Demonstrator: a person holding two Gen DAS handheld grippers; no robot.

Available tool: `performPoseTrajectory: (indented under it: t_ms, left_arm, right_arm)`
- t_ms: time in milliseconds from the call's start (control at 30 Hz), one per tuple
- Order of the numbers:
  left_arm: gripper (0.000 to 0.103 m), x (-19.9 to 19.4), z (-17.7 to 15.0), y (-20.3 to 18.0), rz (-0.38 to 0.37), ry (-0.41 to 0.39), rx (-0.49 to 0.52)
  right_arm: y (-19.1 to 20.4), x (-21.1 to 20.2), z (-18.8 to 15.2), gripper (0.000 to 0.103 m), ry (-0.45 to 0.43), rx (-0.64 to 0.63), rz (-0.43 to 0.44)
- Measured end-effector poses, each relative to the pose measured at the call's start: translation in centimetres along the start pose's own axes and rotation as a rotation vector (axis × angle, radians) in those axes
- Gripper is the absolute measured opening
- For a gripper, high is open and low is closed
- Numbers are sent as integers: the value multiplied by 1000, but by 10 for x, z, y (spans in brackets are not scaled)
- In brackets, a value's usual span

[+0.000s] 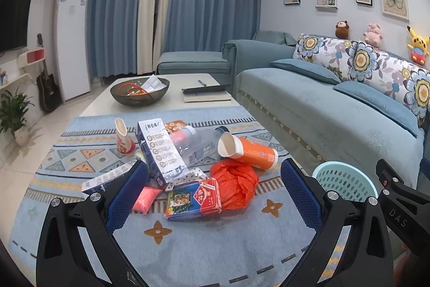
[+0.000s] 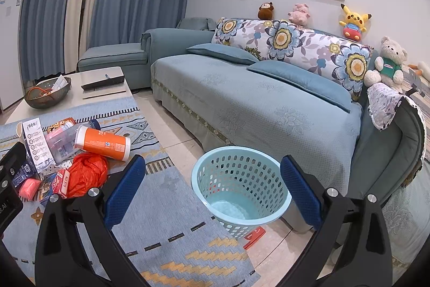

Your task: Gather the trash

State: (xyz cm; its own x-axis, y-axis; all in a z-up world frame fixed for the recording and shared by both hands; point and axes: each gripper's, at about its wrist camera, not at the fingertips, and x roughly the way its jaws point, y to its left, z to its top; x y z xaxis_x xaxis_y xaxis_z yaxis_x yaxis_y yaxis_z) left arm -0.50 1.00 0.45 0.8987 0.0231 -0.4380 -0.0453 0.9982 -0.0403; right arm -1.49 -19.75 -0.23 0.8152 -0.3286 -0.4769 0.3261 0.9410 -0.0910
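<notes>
- My left gripper (image 1: 215, 179) hangs over the patterned blue rug (image 1: 201, 246) with its blue-padded fingers (image 1: 126, 195) spread wide and nothing between them.
- Between those fingers, on the rug, lies the trash heap: a red and blue printed carton (image 1: 193, 199) lies flat nearest me, with a crumpled orange-red plastic bag (image 1: 235, 186) touching its right side.
- Behind the bag an orange and white paper cup (image 1: 247, 149) lies on its side, open mouth to the left, resting against a clear plastic bottle (image 1: 196, 143) that also lies down.
- A tall white and blue milk carton (image 1: 160, 149) leans tilted in the heap; a red and white paper cup (image 1: 124, 137) sits to its left, mouth up and bent.
- A small pink packet (image 1: 143, 199) lies just beside my left finger, partly hidden by it.
- My right gripper (image 2: 212, 187) is also opened wide and empty, framing a light blue perforated plastic basket (image 2: 242, 187) that stands upright on the tiled floor, at the rug's edge, next to the blue sofa (image 2: 255, 104).
- The basket holds nothing I can see.
- Farther back, a white low bench (image 1: 174, 90) carries a dark wire bowl (image 1: 139, 92) and a notebook (image 1: 205, 94).
</notes>
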Motion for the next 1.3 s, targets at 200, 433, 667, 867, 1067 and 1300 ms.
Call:
performPoseTrajectory:
  t_ms: [200,433,667,867,1067,1300]
  left_arm:
    - [96,0,-1,0,-8,1,-5]
    - [96,0,-2,-1,-16,2,-4]
    - [96,0,-2,-1,-17,1,-2]
    - [96,-1,-2,-2,-19,1,-3]
    - [96,-1,-3,-5,-30,7,-3]
    - [96,-2,-2,-6,-64,26,-17]
  right_arm:
    - [-2,2,0,96,7,4,1]
    - [-1,2,-1,95,6,-3,2]
    - [0,2,-2,95,7,-1,2]
    - [1,3,-2,95,9,0,1]
    - [1,4,-2,89,14,4,6]
    - [4,10,-2,68,46,27,42]
